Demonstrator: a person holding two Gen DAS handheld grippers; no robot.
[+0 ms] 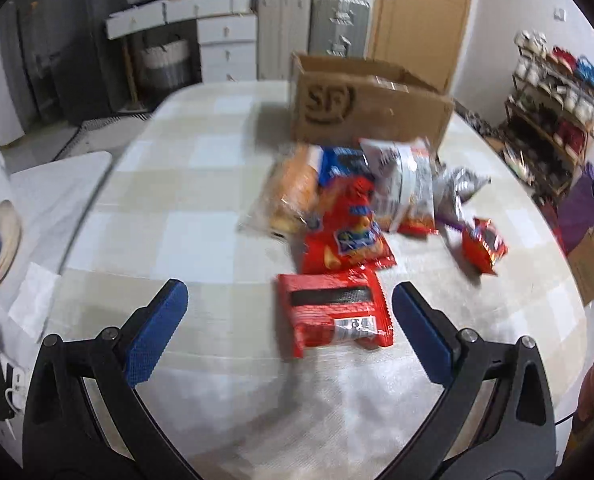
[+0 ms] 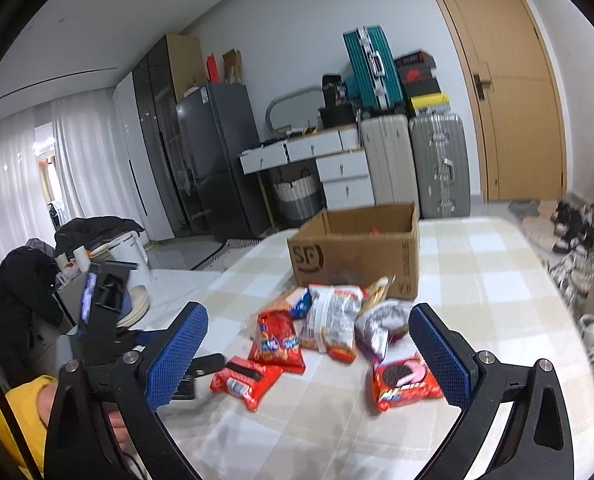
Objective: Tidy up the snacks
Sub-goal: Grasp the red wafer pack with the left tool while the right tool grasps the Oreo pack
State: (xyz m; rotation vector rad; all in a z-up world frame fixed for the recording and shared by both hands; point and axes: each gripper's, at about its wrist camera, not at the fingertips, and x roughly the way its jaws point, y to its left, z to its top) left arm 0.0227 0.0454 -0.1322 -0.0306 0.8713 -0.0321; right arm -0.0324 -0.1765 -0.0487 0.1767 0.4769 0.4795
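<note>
Seven or so snack packets lie in a loose heap on a checked tablecloth (image 1: 185,184), in front of an open cardboard box (image 1: 369,108) printed "SF", flaps up, standing on the same table.

Contents of heap, left wrist view:
- red flat packet with a black stripe (image 1: 333,312), nearest the camera, lying apart from the rest of the pile and between the two blue pads;
- red crisp bag (image 1: 345,232), just behind it;
- clear bag of bread rolls (image 1: 293,192), at the left of the heap;
- blue packet (image 1: 343,164), partly under the others;
- white-and-red bag (image 1: 405,184), touching the foot of the box;
- silver-and-purple foil bag (image 1: 457,188), to its right;
- small red packet (image 1: 485,244), off to the right side; the right wrist view shows it as a red chocolate sandwich biscuit pack.

Left gripper (image 1: 289,312): jaws spread wide, holding nothing, low over the cloth.

Right gripper (image 2: 309,340): jaws likewise spread wide and empty, higher, facing the heap and box.

Surroundings: suitcases (image 2: 413,160) beside a wooden door (image 2: 509,88), white drawers (image 2: 343,172), dark fridge (image 2: 213,152), stacked plates (image 1: 5,240) on a side surface.
</note>
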